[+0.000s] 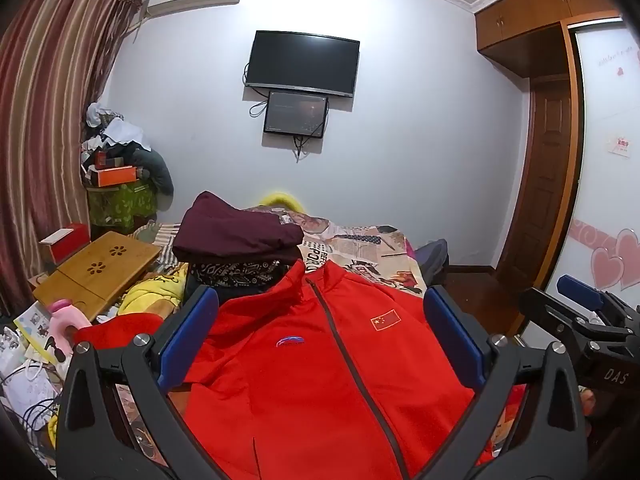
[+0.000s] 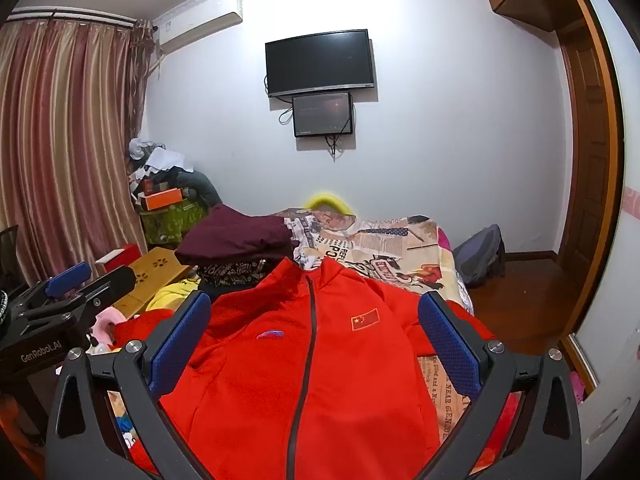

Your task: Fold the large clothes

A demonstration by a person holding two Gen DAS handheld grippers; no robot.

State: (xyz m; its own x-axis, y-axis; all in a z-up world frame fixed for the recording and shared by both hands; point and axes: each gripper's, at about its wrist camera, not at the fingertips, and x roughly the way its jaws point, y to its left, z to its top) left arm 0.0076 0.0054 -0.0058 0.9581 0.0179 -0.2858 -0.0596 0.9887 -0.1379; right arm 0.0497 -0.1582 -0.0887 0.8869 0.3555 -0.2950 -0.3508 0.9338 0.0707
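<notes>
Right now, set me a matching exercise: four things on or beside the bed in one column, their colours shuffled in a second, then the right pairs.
Things:
1. zip-up jacket lying front up
2. folded garment on the pile behind it
3. box in the corner heap
4. pads of the hand-held gripper

Colours:
A. blue
B. orange
C. red
D. maroon

Pairs: 1-C, 2-D, 3-B, 4-A
</notes>
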